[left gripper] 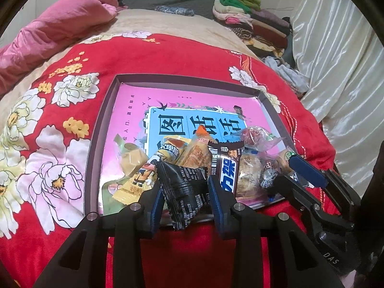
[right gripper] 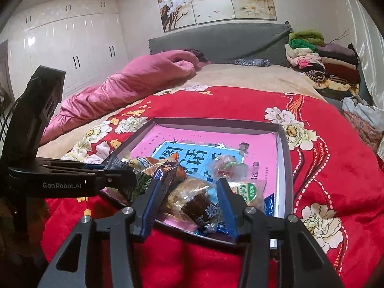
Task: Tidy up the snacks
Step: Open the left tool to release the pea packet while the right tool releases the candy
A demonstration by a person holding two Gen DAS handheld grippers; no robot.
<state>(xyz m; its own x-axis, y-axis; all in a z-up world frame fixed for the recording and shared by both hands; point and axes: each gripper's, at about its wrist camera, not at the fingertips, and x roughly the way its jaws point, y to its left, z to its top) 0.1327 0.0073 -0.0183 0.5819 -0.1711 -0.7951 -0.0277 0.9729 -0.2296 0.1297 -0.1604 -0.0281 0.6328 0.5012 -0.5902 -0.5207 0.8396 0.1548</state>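
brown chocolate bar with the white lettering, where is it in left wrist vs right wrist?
Left wrist: the brown chocolate bar sits centre-right in the snack pile, just right of the left gripper.
Right wrist: the same bar shows only as a brown end, centre-left in the pile, just above the left finger of the right gripper.
Shared landmark: the blue panel on the pink box liner.
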